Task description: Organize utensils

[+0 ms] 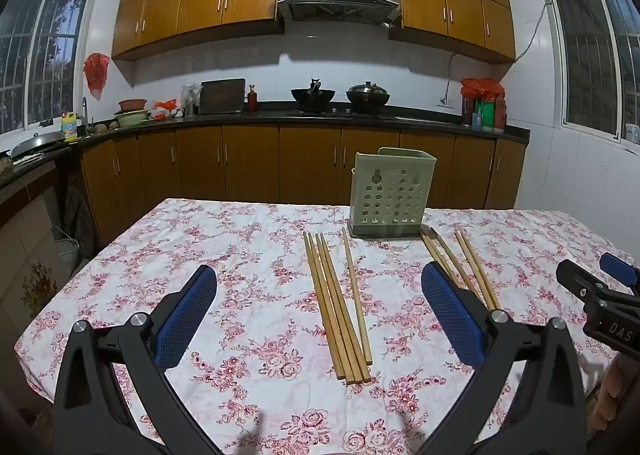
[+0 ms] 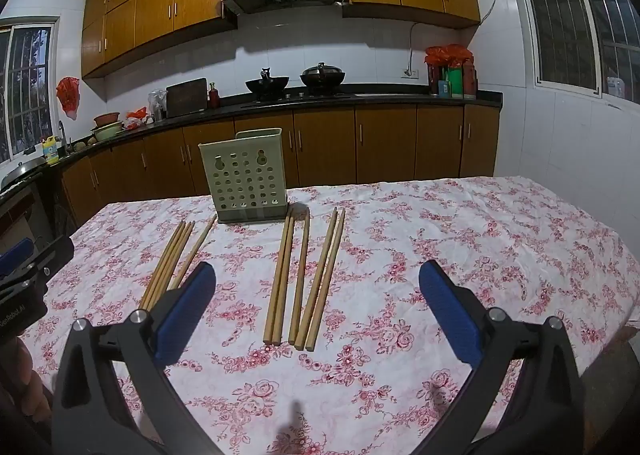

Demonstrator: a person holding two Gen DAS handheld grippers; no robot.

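A pale green perforated utensil holder (image 1: 388, 195) (image 2: 248, 183) stands upright near the far side of the table. Several wooden chopsticks (image 1: 340, 307) lie flat on the floral tablecloth (image 1: 240, 235) in front of it, between the wide-apart fingers of my left gripper (image 1: 318, 271), which hovers open above them. A second group of chopsticks (image 2: 304, 275) lies to the right of the holder, under my open right gripper (image 2: 318, 269). Nothing is held by either one. Each gripper shows at the edge of the other's view: the right gripper (image 1: 596, 271), the left gripper (image 2: 36, 251).
The table's far edge runs just behind the holder, and its right corner (image 2: 624, 295) curves away. Beyond it stands a dark kitchen counter (image 1: 240, 119) with two woks (image 1: 312, 95), bottles and bowls, and wooden cabinets above and below.
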